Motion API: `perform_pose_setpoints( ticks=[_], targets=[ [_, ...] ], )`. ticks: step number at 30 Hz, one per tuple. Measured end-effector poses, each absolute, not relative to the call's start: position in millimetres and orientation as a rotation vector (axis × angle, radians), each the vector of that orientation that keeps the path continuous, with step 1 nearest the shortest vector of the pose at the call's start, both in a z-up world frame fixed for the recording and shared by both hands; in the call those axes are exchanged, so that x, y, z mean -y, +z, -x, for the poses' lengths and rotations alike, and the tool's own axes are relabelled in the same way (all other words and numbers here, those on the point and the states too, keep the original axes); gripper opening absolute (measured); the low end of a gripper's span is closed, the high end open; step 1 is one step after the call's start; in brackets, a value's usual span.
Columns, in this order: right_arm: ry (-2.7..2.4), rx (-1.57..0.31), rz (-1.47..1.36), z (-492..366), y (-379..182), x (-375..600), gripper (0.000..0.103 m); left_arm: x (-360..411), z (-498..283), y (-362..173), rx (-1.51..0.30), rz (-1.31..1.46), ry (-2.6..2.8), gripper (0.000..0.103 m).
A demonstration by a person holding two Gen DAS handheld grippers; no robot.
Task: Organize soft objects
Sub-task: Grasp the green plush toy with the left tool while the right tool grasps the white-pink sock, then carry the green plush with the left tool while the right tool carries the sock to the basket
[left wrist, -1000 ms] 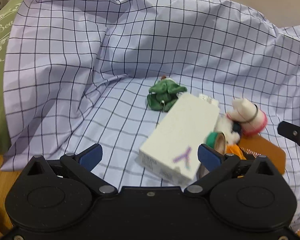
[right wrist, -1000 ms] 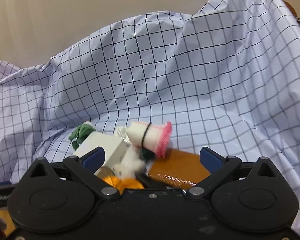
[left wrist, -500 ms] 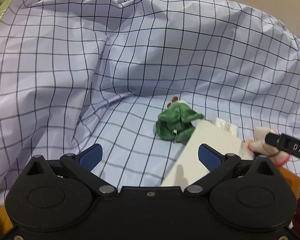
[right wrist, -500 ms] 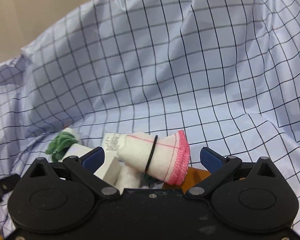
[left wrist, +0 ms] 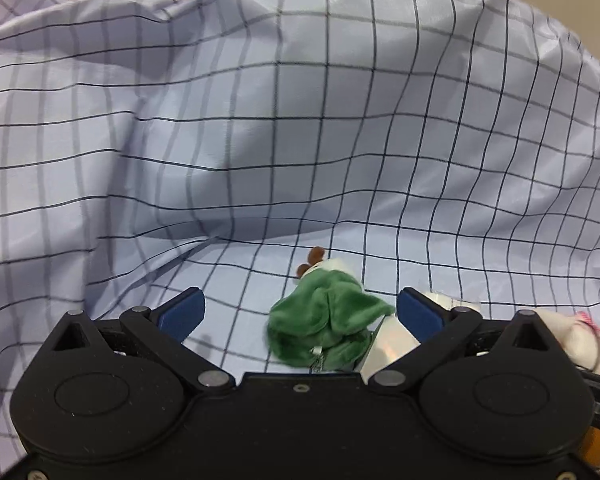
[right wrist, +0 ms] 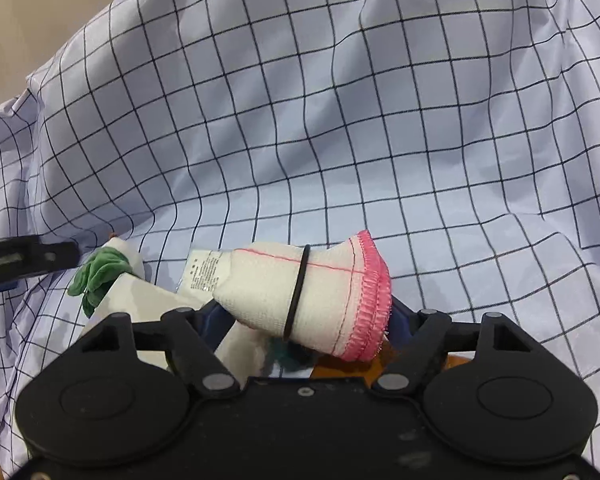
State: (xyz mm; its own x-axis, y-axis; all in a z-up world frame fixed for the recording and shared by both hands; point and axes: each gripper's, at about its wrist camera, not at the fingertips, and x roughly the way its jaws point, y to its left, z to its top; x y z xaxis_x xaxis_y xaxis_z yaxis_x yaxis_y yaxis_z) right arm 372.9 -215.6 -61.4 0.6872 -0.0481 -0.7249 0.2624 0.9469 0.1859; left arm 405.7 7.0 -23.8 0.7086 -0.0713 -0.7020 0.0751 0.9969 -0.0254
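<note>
The right gripper [right wrist: 306,316], jaws just closing, brackets the cloth roll [right wrist: 308,296] for pickup; the left gripper [left wrist: 300,310] stands released around the green plush [left wrist: 324,320].

White box [right wrist: 148,300] largely hidden

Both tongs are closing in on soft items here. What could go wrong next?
1. The right tongs have just been closing around the rolled white cloth; it overlaps a white box and may drag it along.
2. The left tongs stand open around the green plush, which leans on that box; closing may pinch the box edge too.
</note>
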Motion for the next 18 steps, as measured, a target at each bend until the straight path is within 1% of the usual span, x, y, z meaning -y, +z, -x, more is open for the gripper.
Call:
perform_pose_setpoints(
  ticks=[7, 9, 10, 11, 14, 15, 18],
  targets=[
    [-0.191, -0.768, -0.294, -372, -54, 233, 0.076, 9, -433, -44, -0.821, -0.055, -0.099, 0.099],
    [-0.197, -0.762, -0.292, -371, -54, 237, 0.076, 12, -438, -49, -0.839, -0.057, -0.103, 0.096],
    [-0.198, -0.760, -0.293, -371, -53, 239, 0.076, 12, -441, -52, -0.849, -0.053, -0.108, 0.086],
    [-0.199, -0.757, -0.294, -370, -53, 241, 0.076, 12, -445, -55, -0.868, -0.042, -0.120, 0.069],
    [-0.200, -0.753, -0.300, -368, -53, 246, 0.076, 6, -453, -63, -0.910, 0.014, -0.137, 0.051],
    [-0.201, -0.752, -0.303, -367, -52, 248, 0.076, 5, -454, -64, -0.896, 0.012, -0.127, 0.048],
    [-0.206, -0.741, -0.307, -360, -51, 255, 0.076, 5, -455, -59, -0.873, 0.003, -0.148, 0.046]
  ],
)
